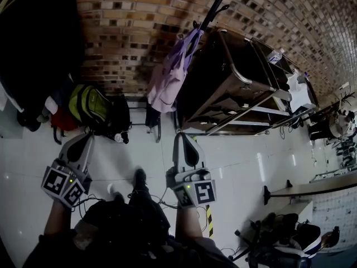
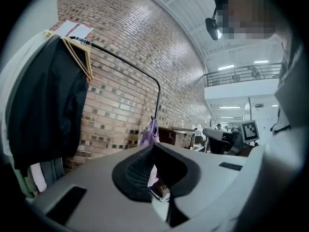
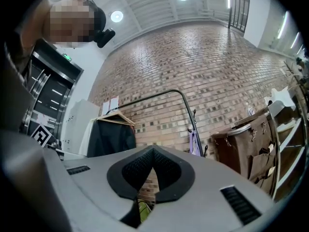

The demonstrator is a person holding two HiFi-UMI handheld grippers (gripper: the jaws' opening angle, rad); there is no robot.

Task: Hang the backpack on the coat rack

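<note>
Both forearms are stretched forward from the bottom of the head view, roughly parallel, with the grippers pointing about level at the brick wall [image 1: 128,32]. The left gripper [image 1: 85,141] sits slightly lower and further out to the side, and the right gripper [image 1: 184,141] is near centre. Left gripper's own view: pads meet at the tips and nothing is pinched between them [image 2: 154,149]. Right gripper's own view is the same, jaws pressed together and empty [image 3: 153,151]. The marker cubes on both face the head camera. Counts: 2 grippers and 1 backpack [image 1: 92,106]. It is green-yellow and black and sits on the white floor [image 1: 245,161] against the base of the wall, ahead of the left gripper and clear of it. There is 1 red item [image 1: 64,120] just beside it on its left. There is 1 coat rack [image 1: 216,4], a black pole rising up-right of the right gripper, well apart from the backpack. 1 lilac bag [image 1: 170,74] hangs off it, also visible past the left jaws [image 2: 149,135]. 1 dark coat [image 2: 46,110] hangs on a wooden hanger [image 2: 79,57] at the far end of the rail. 1 brown cabinet [image 1: 228,88] stands right of the pole. The backpack is not on the rack and neither gripper touches it.
</note>
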